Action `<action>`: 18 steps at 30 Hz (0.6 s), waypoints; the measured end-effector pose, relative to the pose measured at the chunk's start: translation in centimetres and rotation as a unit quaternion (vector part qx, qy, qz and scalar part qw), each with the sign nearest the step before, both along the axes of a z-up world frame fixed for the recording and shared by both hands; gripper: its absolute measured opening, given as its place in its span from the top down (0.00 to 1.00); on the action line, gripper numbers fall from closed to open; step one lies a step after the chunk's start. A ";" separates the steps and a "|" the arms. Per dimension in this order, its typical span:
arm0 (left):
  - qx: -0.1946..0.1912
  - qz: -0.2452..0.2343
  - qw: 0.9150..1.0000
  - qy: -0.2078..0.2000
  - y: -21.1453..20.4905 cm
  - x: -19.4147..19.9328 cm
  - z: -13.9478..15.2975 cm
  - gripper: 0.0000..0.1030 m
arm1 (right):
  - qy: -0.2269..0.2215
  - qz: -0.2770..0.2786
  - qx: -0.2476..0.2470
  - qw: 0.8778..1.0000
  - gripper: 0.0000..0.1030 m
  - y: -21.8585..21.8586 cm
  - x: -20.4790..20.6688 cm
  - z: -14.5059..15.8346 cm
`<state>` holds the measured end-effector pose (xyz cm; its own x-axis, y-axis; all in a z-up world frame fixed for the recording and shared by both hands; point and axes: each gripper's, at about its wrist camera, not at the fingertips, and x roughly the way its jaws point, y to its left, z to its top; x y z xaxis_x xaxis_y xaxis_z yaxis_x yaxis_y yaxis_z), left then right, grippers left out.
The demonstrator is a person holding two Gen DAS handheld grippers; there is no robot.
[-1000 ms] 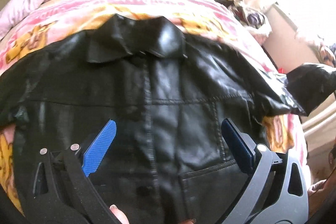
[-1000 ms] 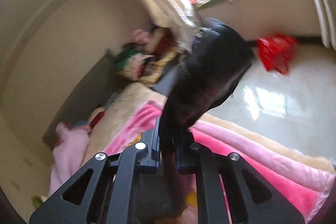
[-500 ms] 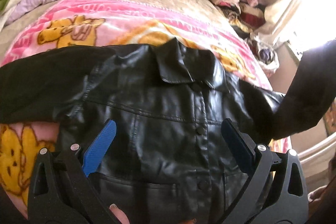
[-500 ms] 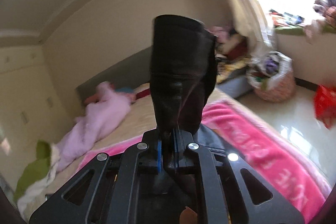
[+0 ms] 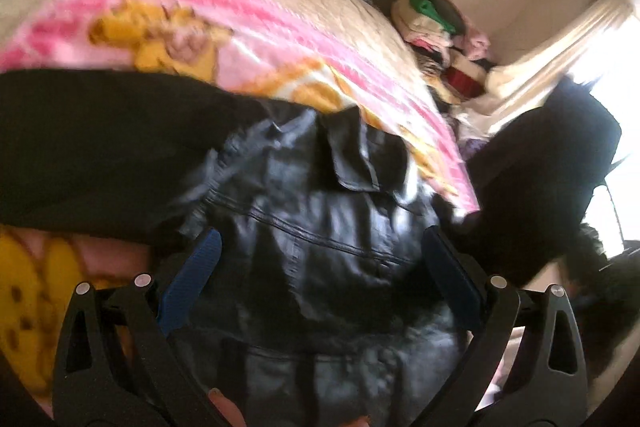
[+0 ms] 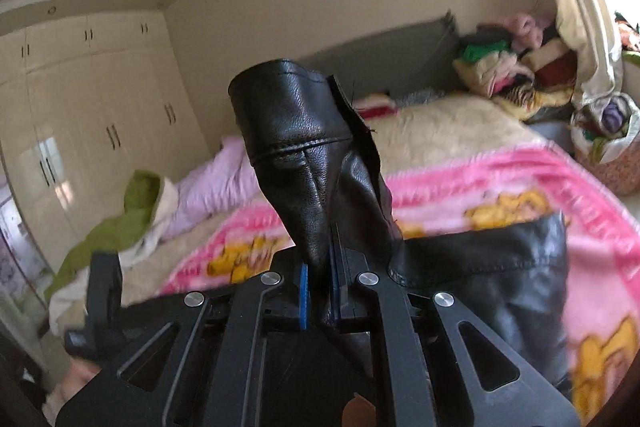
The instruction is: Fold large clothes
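Note:
A black leather jacket [image 5: 320,227] lies front up on the pink cartoon blanket [image 5: 256,39], collar away from me. Its left sleeve [image 5: 88,147] stretches out flat to the left. My left gripper [image 5: 322,259] is open and empty, hovering over the jacket's chest. My right gripper [image 6: 318,291] is shut on the jacket's right sleeve [image 6: 308,155] and holds its cuff up in the air above the bed; the raised sleeve also shows in the left wrist view [image 5: 540,187]. The left gripper's frame shows at the left of the right wrist view [image 6: 100,303].
A lilac quilt [image 6: 216,183] and green cloth [image 6: 120,223] lie at the bed's head. Piled clothes [image 6: 512,71] and a filled bag [image 6: 604,131] stand at the far right by the curtain. Wardrobes [image 6: 80,107] line the left wall.
My right gripper has lifted the sleeve and swung it over the bed toward the jacket body. My left gripper has turned left and drifted over the jacket; it stays open.

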<state>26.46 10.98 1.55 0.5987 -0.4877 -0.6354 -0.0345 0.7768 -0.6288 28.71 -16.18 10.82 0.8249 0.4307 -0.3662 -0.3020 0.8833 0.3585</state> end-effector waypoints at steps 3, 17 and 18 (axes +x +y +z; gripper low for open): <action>-0.067 0.003 0.998 0.015 1.4 0.4 -1.4 0.09 | 0.027 0.016 -0.001 1.000 0.93 2.4 0.0 -2.4; -0.195 -0.009 0.981 0.011 3.7 0.7 -3.3 0.09 | 0.113 0.055 -0.019 0.992 0.23 7.1 -1.1 -9.3; -0.200 -0.008 0.980 0.010 3.9 0.7 -3.5 0.09 | 0.120 0.062 -0.017 0.991 0.22 7.2 -1.3 -9.4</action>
